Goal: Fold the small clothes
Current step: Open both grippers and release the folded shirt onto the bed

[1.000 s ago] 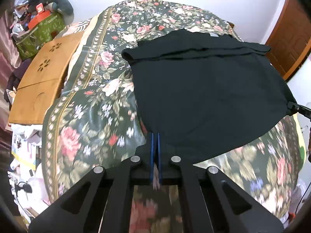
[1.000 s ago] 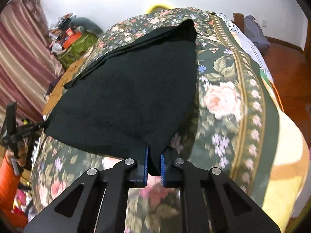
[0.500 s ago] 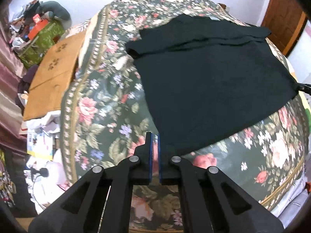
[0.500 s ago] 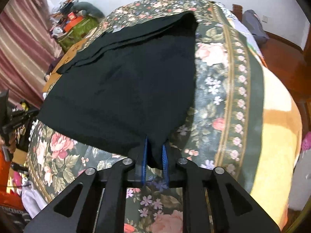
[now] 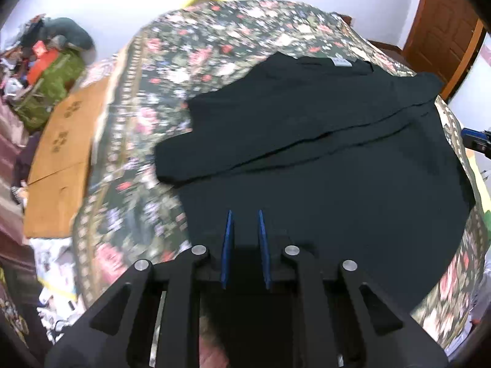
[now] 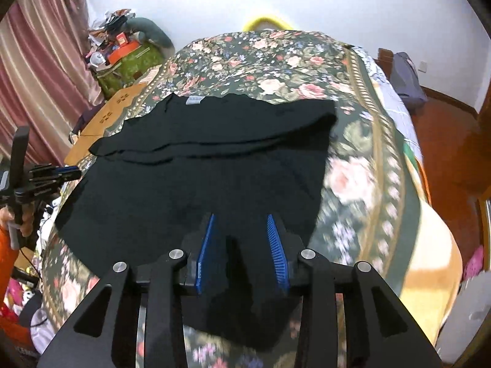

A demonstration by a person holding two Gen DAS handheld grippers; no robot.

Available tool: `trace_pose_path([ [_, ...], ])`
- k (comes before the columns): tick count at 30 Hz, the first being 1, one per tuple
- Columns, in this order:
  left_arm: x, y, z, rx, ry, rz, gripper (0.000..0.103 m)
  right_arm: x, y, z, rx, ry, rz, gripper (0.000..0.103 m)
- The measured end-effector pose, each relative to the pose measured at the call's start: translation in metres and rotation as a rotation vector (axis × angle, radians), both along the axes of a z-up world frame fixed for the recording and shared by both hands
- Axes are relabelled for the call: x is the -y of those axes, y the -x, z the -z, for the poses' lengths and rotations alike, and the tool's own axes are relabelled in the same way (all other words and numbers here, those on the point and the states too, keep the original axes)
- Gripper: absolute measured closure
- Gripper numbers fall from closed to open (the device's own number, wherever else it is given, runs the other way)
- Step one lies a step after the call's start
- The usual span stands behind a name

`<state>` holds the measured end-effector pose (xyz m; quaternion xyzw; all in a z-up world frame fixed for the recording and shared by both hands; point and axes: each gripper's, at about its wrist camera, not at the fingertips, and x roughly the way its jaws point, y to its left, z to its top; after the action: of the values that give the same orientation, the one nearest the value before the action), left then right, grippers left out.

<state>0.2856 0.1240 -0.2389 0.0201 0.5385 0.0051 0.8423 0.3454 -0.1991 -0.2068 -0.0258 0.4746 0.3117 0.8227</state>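
Left wrist view: the black T-shirt [image 5: 322, 159] lies spread on the floral bedspread [image 5: 172, 70] of the bed, collar and label at the far end, one sleeve reaching out to the left. The left hand-held gripper [image 5: 244, 239] hangs over the shirt's near left hem; its blue pads are parted, the jaws are opening, and the cloth lies below the gap with nothing pinched. At the far right edge the tip of the other gripper just shows.

Right wrist view: the same shirt [image 6: 208, 159] fills the middle of the bed [image 6: 362, 165], a flat crease running across under the sleeves. The right hand-held gripper [image 6: 241, 245] sits over the near right hem, its jaws opening too, pads clear of the dark cloth between them. The left gripper [image 6: 61, 173] shows at the left edge, carried by a person's hand [image 6: 18, 217].

Judged from this, the step in hand is letting go of the hem after laying the shirt flat. The next move probably calls for taking fresh holds, perhaps a sleeve and a side edge, to bring one side over the middle without rumpling the flat cloth.
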Motion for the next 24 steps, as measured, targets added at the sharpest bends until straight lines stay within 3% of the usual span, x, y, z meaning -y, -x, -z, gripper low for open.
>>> trace_pose_path([
  [3,0.008,-0.021,0.017,-0.031,-0.017,0.02,0.086,-0.019,-0.012,0.01,-0.001,0.038,-0.03,0.071],
  [7,0.01,-0.039,0.023,-0.002,-0.061,0.028,0.08,-0.042,-0.03,0.022,-0.006,0.066,-0.071,0.071],
  [13,0.001,-0.078,0.016,0.008,-0.067,0.048,0.077,-0.068,-0.052,0.01,0.037,0.019,-0.119,0.071],
  [20,-0.044,-0.124,-0.018,0.129,-0.129,-0.154,0.077,-0.064,-0.078,-0.017,0.177,-0.001,0.003,0.071],
  [22,-0.058,-0.122,-0.026,0.15,-0.084,-0.186,0.071,-0.056,-0.081,-0.024,0.177,-0.013,0.015,0.067],
  [24,-0.067,-0.115,-0.029,0.16,-0.068,-0.201,0.056,-0.049,-0.078,-0.028,0.181,-0.01,0.019,0.064],
])
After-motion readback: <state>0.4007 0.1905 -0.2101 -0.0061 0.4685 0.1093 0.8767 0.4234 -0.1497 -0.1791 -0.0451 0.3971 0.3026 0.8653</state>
